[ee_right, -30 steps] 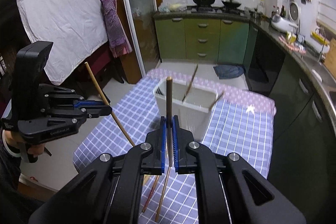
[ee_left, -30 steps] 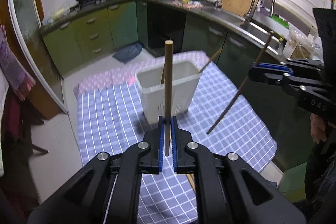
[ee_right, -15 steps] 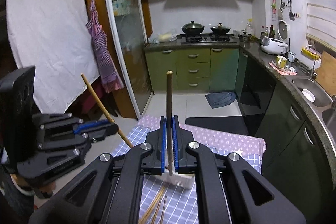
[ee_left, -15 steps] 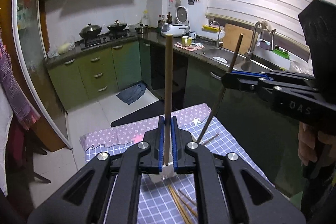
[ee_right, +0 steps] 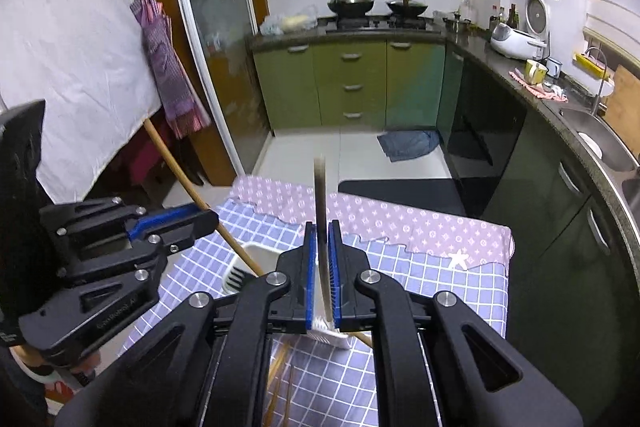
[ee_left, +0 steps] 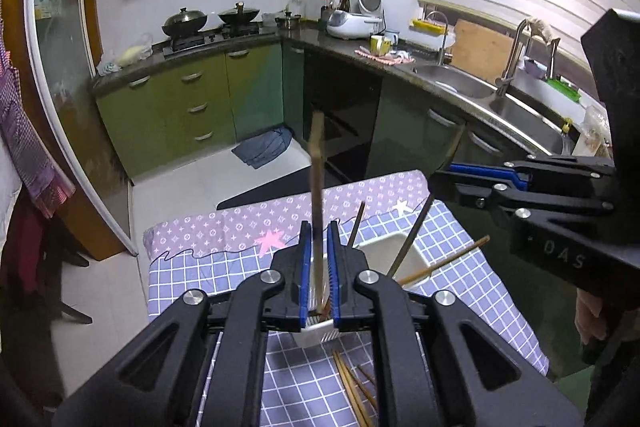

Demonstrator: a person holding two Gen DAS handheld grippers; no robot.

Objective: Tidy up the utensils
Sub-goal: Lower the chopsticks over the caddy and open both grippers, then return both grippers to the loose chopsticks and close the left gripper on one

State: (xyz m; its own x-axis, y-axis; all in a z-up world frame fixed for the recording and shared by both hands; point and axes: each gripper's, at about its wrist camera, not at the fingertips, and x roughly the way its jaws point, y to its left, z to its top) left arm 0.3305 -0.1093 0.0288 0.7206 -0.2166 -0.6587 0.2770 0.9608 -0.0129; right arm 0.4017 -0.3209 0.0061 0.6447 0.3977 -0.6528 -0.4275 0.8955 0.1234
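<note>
A white slotted utensil holder (ee_left: 394, 253) stands on the checked tablecloth (ee_left: 192, 279); it also shows in the right wrist view (ee_right: 256, 259). My left gripper (ee_left: 318, 267) has its jaws slightly parted around a blurred wooden chopstick (ee_left: 317, 187) whose lower end points into the holder. My right gripper (ee_right: 321, 267) likewise has its jaws slightly parted around a blurred dark chopstick (ee_right: 320, 203) over the holder. The right gripper also shows in the left wrist view (ee_left: 444, 181), the left gripper in the right wrist view (ee_right: 208, 221). Several chopsticks (ee_left: 416, 235) lean in the holder.
Several loose chopsticks (ee_left: 354, 391) lie on the cloth in front of the holder, also in the right wrist view (ee_right: 280, 383). Green kitchen cabinets (ee_left: 208, 99) and a sink counter (ee_left: 480, 91) stand beyond the table edge.
Both grippers have tipped down over the holder. Their jaws have parted a little, and both chopsticks now look blurred and lower, slipping toward the holder.
</note>
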